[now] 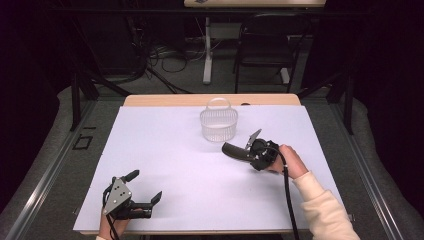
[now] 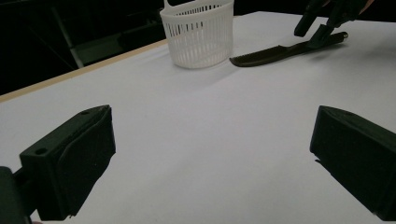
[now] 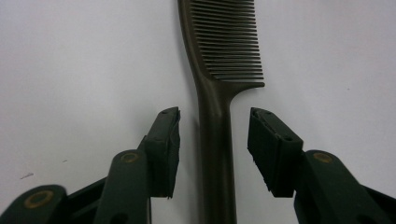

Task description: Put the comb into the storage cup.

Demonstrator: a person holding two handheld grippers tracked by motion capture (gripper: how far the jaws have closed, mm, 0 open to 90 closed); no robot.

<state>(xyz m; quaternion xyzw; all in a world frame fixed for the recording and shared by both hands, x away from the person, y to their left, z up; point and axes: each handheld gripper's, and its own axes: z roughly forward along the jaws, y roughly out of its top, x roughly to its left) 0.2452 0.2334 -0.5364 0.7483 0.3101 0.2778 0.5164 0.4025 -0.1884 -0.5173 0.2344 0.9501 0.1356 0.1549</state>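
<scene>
While its two black jaws stand either side of the handle of a dark comb [image 3: 215,140], the right hand-held gripper [image 3: 214,144] has not yet pinched it: a gap shows between each pad and the handle, so the jaws are spread and the comb lies flat on the white surface [image 3: 84,60] between them. Its teeth point away from the right hand-held gripper, along the side of the spine. Seen from the high view, this right hand-held gripper [image 1: 250,149] sits just in front of and to the right of a white slatted basket [image 1: 218,121] with a hoop handle, and the comb [image 1: 235,151] reaches toward the basket without touching it. Well apart from the basket, near the front left corner of the surface, the left hand-held gripper [image 1: 145,187] rests with its jaws spread wide and nothing between them, a grey three-cornered plate on its top.
</scene>
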